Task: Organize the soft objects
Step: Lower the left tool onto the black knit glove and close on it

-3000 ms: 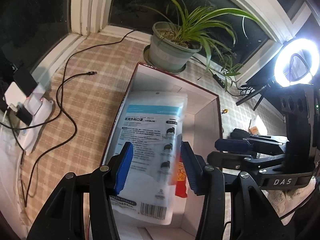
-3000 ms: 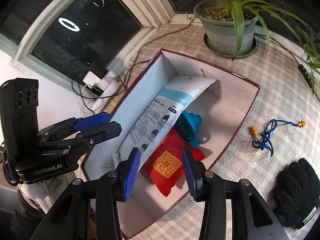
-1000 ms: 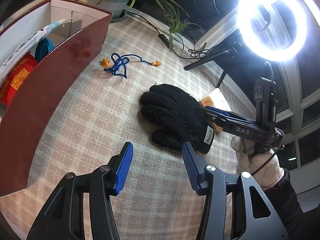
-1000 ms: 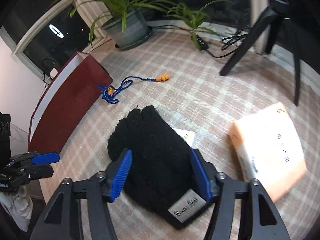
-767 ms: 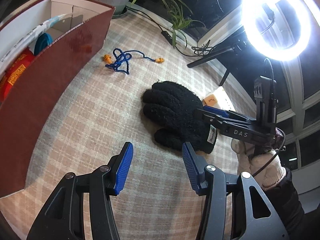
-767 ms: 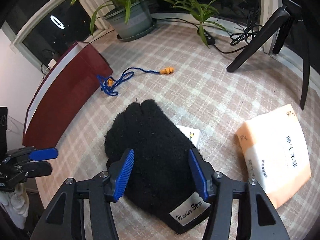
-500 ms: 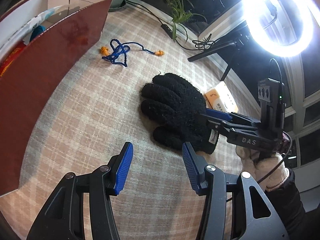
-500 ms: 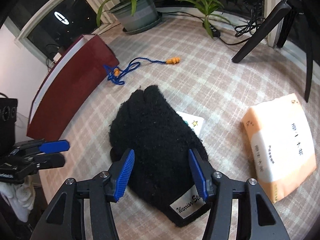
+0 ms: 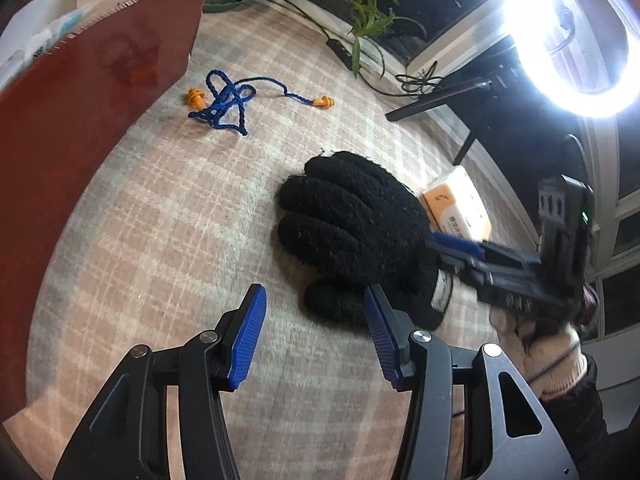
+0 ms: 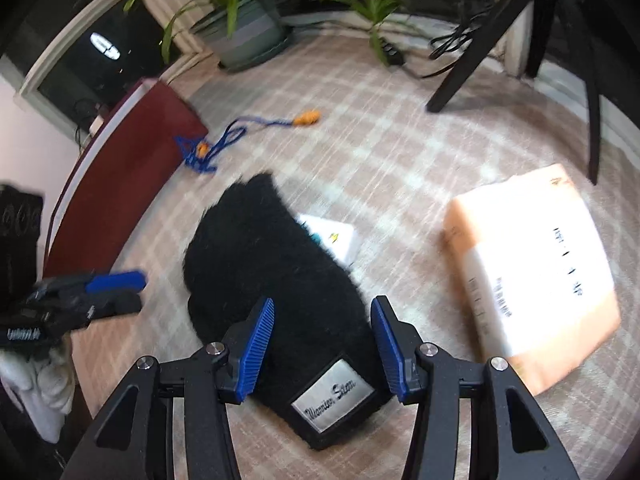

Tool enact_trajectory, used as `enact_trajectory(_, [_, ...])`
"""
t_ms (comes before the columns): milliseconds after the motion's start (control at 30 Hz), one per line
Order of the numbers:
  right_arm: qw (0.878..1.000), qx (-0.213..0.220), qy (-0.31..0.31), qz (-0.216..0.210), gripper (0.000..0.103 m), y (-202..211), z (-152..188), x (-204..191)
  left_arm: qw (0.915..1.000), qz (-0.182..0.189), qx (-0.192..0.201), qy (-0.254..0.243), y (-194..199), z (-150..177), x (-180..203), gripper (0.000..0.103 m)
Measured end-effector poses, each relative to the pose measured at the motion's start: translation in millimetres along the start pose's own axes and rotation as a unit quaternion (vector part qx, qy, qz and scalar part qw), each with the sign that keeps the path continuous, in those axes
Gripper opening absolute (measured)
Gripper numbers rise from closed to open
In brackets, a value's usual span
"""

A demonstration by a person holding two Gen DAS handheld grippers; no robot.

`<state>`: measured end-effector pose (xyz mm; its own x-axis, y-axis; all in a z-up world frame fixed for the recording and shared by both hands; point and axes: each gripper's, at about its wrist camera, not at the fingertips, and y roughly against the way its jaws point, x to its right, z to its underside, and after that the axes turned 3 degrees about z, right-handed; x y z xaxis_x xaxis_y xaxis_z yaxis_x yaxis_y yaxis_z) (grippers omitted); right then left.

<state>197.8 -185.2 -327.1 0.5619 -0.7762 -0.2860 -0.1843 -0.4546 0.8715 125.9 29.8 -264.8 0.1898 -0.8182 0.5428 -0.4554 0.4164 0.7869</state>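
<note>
Checked cloth covered table by dark window. Right gripper wide open, jaws either side of black glove cuff, likely set to pinch it. Left gripper open too, held nothing, near glove thumb. Glove lay flat in middle. Orange tissue pack to right. Farther left, blue cord earplugs beside red box, likely home for soft things.

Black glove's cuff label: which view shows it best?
Right wrist: the cuff label faces the camera, script visible, between the right gripper's open fingers. Left wrist shows the black glove whole, but that label only edge-on, as a sliver.
</note>
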Motion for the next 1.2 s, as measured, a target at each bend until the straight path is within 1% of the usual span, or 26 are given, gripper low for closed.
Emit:
enact_trajectory(67, [1.000, -0.005, 0.016, 0.008, 0.047, -2.6, 5.4, -7.3, 1.0000, -0.001, -0.001, 0.002, -6.5, -2.5, -0.4, 0.050])
enact_trajectory(200, [0.999, -0.013, 0.030, 0.009, 0.047, -5.6, 13.8, -16.7, 1.0000, -0.005, -0.004, 0.007, -20.2, -9.2, -1.4, 0.050])
enact_trajectory(300, [0.999, -0.011, 0.035, 0.022, 0.047, -3.4, 17.1, -15.2, 0.9999, -0.005, -0.002, 0.014, -27.0, -14.1, -2.5, 0.050])
enact_trajectory(433, [0.999, -0.015, 0.021, 0.019, 0.048, -1.9, 21.1, -3.1, 0.9997, 0.006, 0.004, 0.024, -33.3, -19.5, -2.1, 0.050])
enact_trajectory(500, [0.999, -0.018, 0.024, 0.020, 0.048, -2.7, 23.4, -2.4, 0.9991, 0.017, 0.008, 0.038, -35.6, -22.2, -3.5, 0.050])
enact_trajectory(567, [0.999, -0.019, 0.030, 0.025, 0.048, -4.1, 24.8, -4.4, 0.9987, 0.021, 0.014, 0.046, -39.3, -25.3, -2.3, 0.050])
enact_trajectory(700, [0.999, -0.020, 0.039, 0.029, 0.050, -6.4, 25.7, -8.6, 0.9985, 0.022, 0.020, 0.046, -43.5, -28.5, 3.1, 0.045])
enact_trajectory(733, [0.998, -0.021, 0.041, 0.032, 0.050, -6.7, 26.4, -9.5, 0.9985, 0.021, 0.024, 0.045, -43.6, -28.9, 5.2, 0.042])
enact_trajectory(800, [0.998, -0.021, 0.048, 0.039, 0.050, -7.7, 27.2, -12.1, 0.9986, 0.022, 0.028, 0.040, -43.5, -29.0, 9.6, 0.032])
enact_trajectory(900, [0.996, -0.020, 0.062, 0.053, 0.047, -6.6, 29.8, -17.8, 0.9989, 0.015, 0.036, 0.024, -42.8, -27.6, 17.8, 0.022])
enact_trajectory(1067, [0.997, -0.015, 0.060, 0.052, 0.039, -3.3, 32.1, -18.5, 0.9987, 0.013, 0.047, 0.013, -38.9, -24.1, 26.3, 0.018])
enact_trajectory(1133, [0.997, -0.012, 0.054, 0.046, 0.032, 0.2, 33.9, -17.3, 0.9986, 0.016, 0.049, 0.007, -35.7, -21.7, 29.7, 0.017])
enact_trajectory(1200, [0.998, -0.010, 0.048, 0.039, 0.027, 2.3, 35.3, -16.3, 0.9985, 0.016, 0.052, -0.003, -33.1, -18.6, 34.7, 0.016])
